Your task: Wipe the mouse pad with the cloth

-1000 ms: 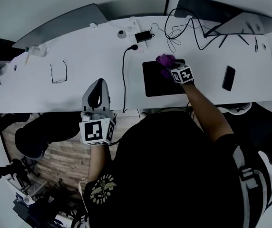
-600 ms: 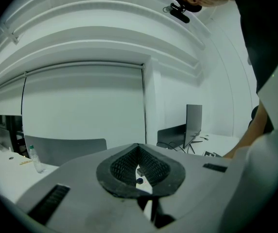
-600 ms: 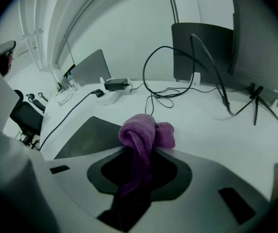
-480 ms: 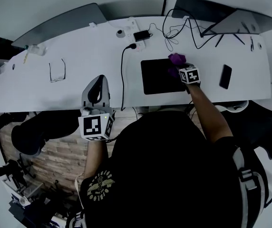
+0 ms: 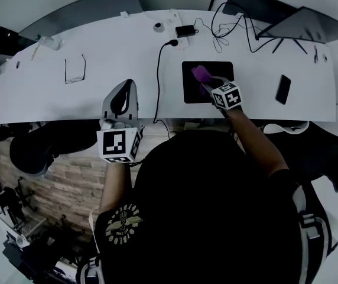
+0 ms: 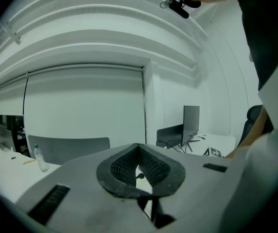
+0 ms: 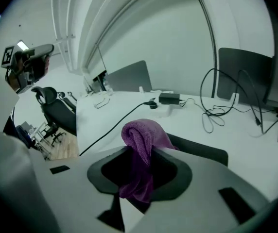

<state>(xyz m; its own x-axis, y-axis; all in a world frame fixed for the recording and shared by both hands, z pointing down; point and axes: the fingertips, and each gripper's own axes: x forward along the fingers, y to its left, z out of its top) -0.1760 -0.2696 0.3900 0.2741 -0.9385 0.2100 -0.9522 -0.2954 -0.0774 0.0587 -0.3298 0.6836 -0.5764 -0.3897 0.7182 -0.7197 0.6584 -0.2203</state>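
Cloth (image 7: 141,140), purple and bunched, is pinched between the jaws of the right gripper (image 7: 139,173); a rounded fold stands up above the black pads and the rest hangs down between them. In the head view the right gripper (image 5: 207,81) reaches over the near half of the black mouse pad (image 5: 192,94), and the cloth (image 5: 200,74) lies against the pad's surface toward its middle. Seen from the right gripper view, the mouse pad (image 7: 202,150) shows as a dark slab just behind the cloth on the white table (image 7: 178,115). The left gripper (image 6: 138,165) has its ribbed jaws drawn together at the tips, with nothing held between them. It hangs at the near edge of the table (image 5: 98,52), well apart from the pad and to its left, as the head view shows the left gripper (image 5: 123,93). Between the two grippers a black cable (image 5: 159,81) runs from the table's near edge up to a plug beside a power adapter (image 5: 187,30). A pair of glasses (image 5: 74,70) lies farther left, a water bottle (image 5: 49,42) sits near the far left edge, and a dark phone (image 5: 283,89) lies to the right of the pad.
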